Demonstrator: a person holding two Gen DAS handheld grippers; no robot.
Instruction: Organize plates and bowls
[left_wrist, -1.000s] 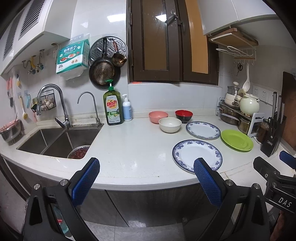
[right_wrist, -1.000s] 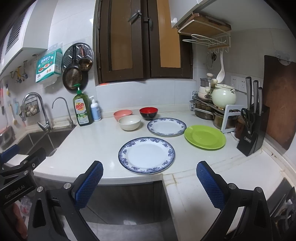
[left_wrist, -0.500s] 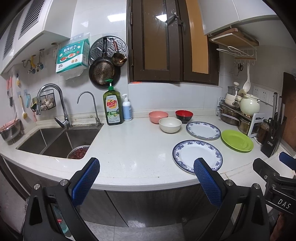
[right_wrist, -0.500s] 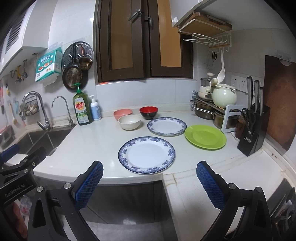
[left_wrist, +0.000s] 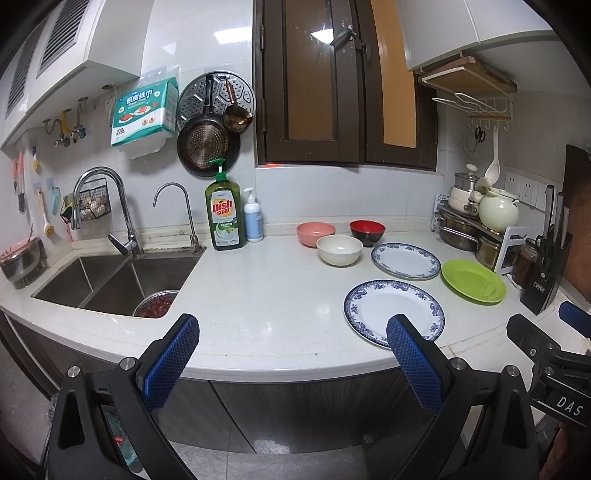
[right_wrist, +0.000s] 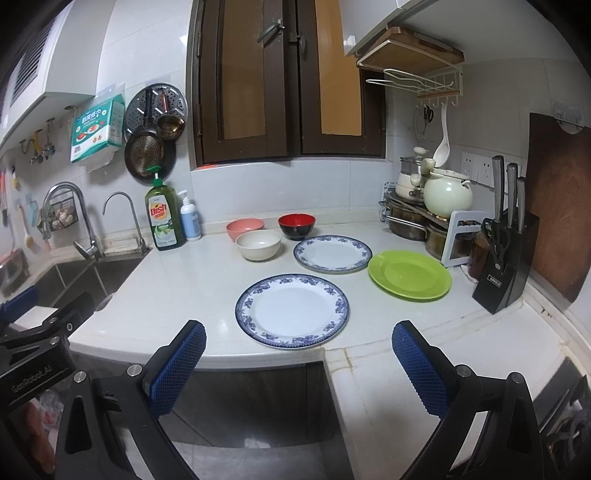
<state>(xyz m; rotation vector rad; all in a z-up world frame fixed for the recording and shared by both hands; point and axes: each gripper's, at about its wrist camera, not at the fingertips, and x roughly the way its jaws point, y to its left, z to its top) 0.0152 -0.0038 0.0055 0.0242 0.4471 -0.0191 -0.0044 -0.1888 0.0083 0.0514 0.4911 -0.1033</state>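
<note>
Claws: left (left_wrist: 291, 350), right (right_wrist: 299, 356) spread, empty | knife block (right_wrist: 504, 266) beside green plate (right_wrist: 410, 274)

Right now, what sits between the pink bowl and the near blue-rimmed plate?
The cream bowl sits between the pink bowl and near blue-rimmed plate; right wrist view.

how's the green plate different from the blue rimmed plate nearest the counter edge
The green plate is one plain lime colour; the near blue-rimmed plate is white with a blue floral border. The green plate sits further back and right, close to the knife block; the blue-rimmed one lies at the counter's front edge, nearest the open right gripper. The green plate looks somewhat smaller. Both lie flat, empty and unstacked.
</note>
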